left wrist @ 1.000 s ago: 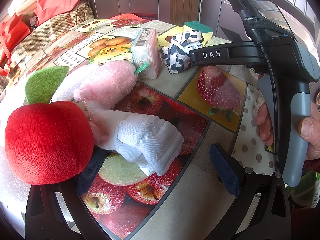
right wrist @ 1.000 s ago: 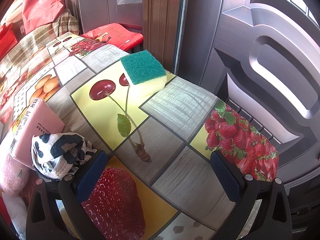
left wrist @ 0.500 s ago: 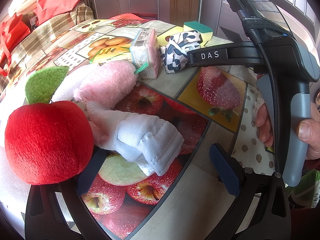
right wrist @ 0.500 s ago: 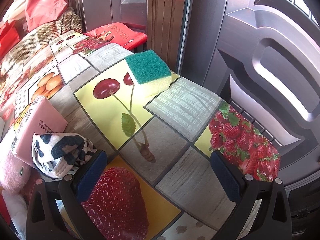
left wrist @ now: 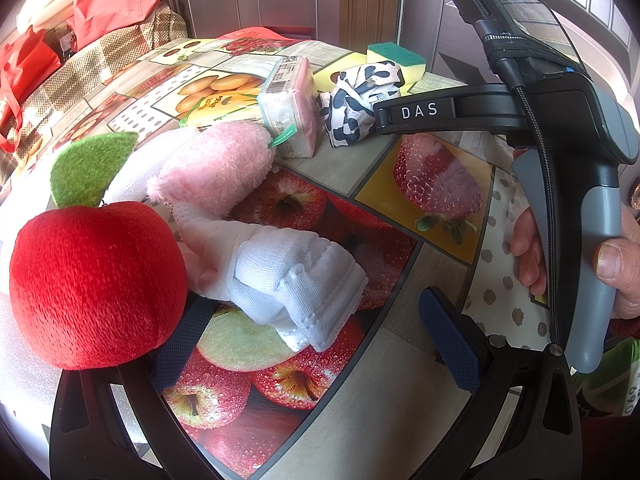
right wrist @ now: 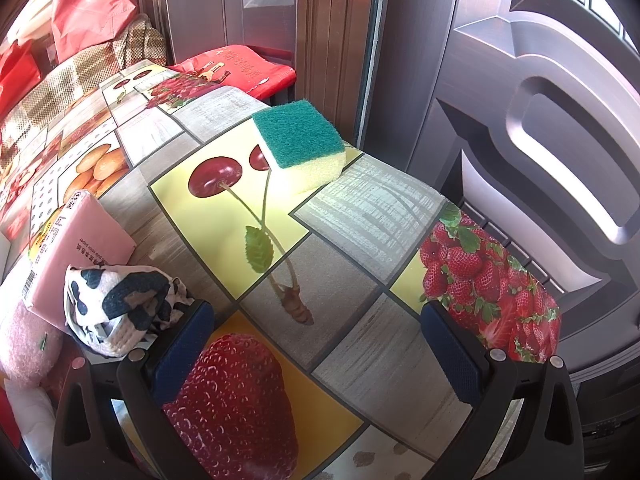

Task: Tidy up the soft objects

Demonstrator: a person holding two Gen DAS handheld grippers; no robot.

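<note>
the sponge (right wrist: 299, 147) sits green side up at the far end of the table (right wrist: 376, 216), right on the printed cherries, apart from everything else, and the right gripper (right wrist: 316, 354) is lined up toward it with its jaws spread wide and nothing between them. this looks like the approach step: the gripper is well short of the sponge, so the next move calls for a reach forward along the tabletop, fingers straddling the yellow body, then a gentle close (foam squashes, so no need to clamp hard). just beside the right gripper's left finger lies the black-and-white cloth (right wrist: 120, 308), bunched up and touching the pink tissue pack (right wrist: 76, 252) behind it. over in the left wrist view, the left gripper (left wrist: 316, 338) is wide open too, empty, low over the table, with the white cloth (left wrist: 288, 276) lying across the space between its fingers and the red plush apple (left wrist: 94, 284) crowding its left finger. the pink fuzzy toy (left wrist: 216, 168) rests just behind the white cloth. a hand (left wrist: 580, 256) wraps the right gripper's grey handle, thumb on the outside, holding it roughly level, pointing across the table toward the far corner.
</note>
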